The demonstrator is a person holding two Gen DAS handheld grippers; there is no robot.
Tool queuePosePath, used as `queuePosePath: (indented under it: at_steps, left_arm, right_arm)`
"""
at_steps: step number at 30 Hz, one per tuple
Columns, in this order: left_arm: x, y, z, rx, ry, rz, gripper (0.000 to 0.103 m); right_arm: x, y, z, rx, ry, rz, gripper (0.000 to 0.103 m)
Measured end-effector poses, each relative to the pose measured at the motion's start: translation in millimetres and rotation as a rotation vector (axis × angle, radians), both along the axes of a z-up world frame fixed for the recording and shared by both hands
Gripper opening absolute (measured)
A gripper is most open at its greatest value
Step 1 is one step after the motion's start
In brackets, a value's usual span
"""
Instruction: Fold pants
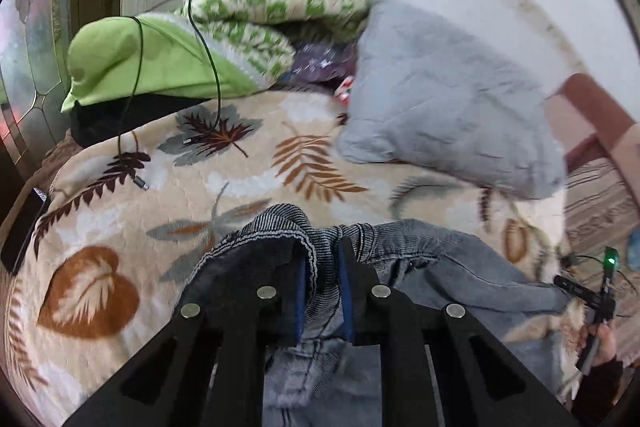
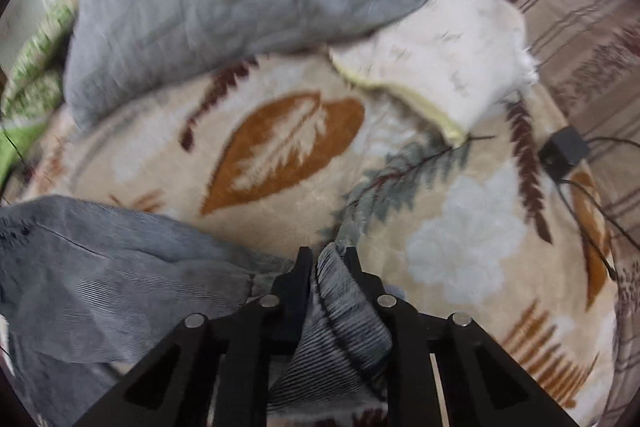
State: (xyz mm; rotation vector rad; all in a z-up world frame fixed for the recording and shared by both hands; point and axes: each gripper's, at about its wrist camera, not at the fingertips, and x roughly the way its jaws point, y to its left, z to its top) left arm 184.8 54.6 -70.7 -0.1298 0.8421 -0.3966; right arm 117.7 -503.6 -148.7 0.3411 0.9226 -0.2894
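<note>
The pants [image 1: 440, 267] are grey-blue ribbed denim, lying bunched on a leaf-patterned blanket [image 1: 160, 195]. My left gripper [image 1: 325, 247] is shut on a fold of the pants, with fabric pinched between its black fingers. In the right wrist view my right gripper [image 2: 328, 257] is shut on another edge of the pants [image 2: 120, 267], which spread to the left from it. The other gripper shows at the right edge of the left wrist view [image 1: 600, 299], held by a hand.
A grey quilted pillow [image 1: 448, 99] and green bedding [image 1: 168, 63] lie at the back of the bed. A black cable [image 1: 212, 67] runs over the blanket. A white pillow [image 2: 448, 67] and a black adapter with cords [image 2: 564, 151] lie to the right.
</note>
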Motion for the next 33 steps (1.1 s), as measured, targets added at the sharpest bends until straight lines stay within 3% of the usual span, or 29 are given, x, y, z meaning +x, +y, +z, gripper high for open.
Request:
queuePosePath:
  at_steps: [4,9,11,14,17,21,22,24,25,26,30,33]
  left_arm:
    - [-49.9,17.5,6.7,-0.038,-0.035,-0.012,0.015]
    - [-106.6,40.9,-11.7,-0.027,-0.017,-0.029,0.015]
    - [-129.8,50.2,-28.5,-0.010,-0.004,-0.039,0.015]
    - [-150.0,58.9,-57.2,0.026,0.047,-0.044,0.015]
    - [-158.2,67.6,-87.1,0.031,0.122,-0.032,0.015]
    - [-161.5,70.7,-90.1,0.016,0.116,-0.012,0.015]
    - [-161.8,70.6,-87.8,0.018,0.107,-0.012,0.015]
    - [-162.2,69.2,-83.8,0.030,0.089,-0.012,0.015]
    - [-162.5,69.2,-82.4,0.033,0.084,-0.011,0.015]
    - [-162.2,69.6,-82.4,0.033,0.083,-0.009,0.015]
    - [-159.0,70.3,-84.4,0.020,0.102,0.012,0.015]
    - [-159.3,71.3,-84.7,0.014,0.108,0.023,0.015]
  right_arm:
    - [-34.1,-3.3,14.3,0.075,-0.094,-0.026,0.015]
    - [-82.9,1.8,9.9,0.147,-0.147,-0.055,0.015]
    - [-102.5,5.8,-0.9,0.164,-0.124,-0.054,0.015]
    - [-119.1,8.7,-27.5,0.204,-0.019,-0.033,0.016]
    - [-135.2,5.4,-41.0,0.316,0.027,-0.045,0.018]
    - [-164.7,-9.3,-16.3,0.336,-0.128,-0.123,0.023]
    - [-173.3,-14.7,-10.3,0.342,-0.175,-0.154,0.025]
    - [-186.1,-23.9,-6.2,0.390,-0.246,-0.195,0.047]
    - [-189.1,-27.3,-7.1,0.413,-0.257,-0.215,0.075]
    - [-190.5,-29.7,-9.0,0.420,-0.261,-0.231,0.082]
    - [-176.2,-29.8,-16.6,0.498,-0.253,-0.160,0.082]
    - [-162.0,-23.0,-31.1,0.567,-0.191,-0.116,0.077]
